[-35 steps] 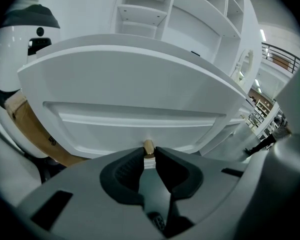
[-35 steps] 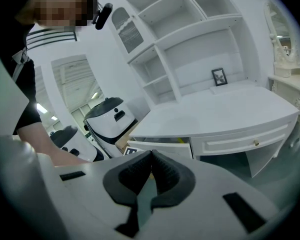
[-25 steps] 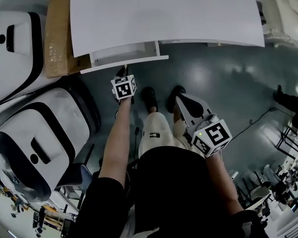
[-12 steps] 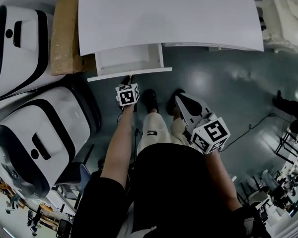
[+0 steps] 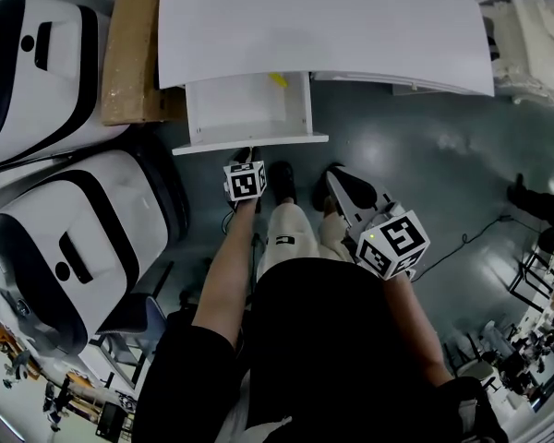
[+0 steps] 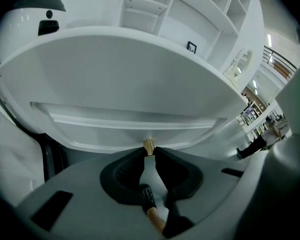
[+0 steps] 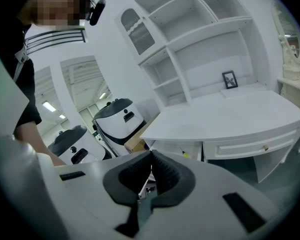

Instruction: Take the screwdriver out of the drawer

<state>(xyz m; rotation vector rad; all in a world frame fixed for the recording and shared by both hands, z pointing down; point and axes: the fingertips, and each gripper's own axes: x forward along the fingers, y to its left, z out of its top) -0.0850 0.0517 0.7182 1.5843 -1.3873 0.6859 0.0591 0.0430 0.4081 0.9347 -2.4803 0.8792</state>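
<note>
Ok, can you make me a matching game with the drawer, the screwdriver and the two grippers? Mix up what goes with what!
Things:
1. drawer
2. screwdriver
3. left gripper
4. right gripper

States:
A. shut, holding nothing
B. pulled open
C. shut on the drawer knob
D. lying inside the drawer

Pairs: 1-B, 2-D, 3-C, 4-A

The person (image 5: 307, 314) wears a black short-sleeved top (image 5: 328, 358), pale trousers (image 5: 291, 233) with a small black mark, and black shoes (image 5: 280, 179)
</note>
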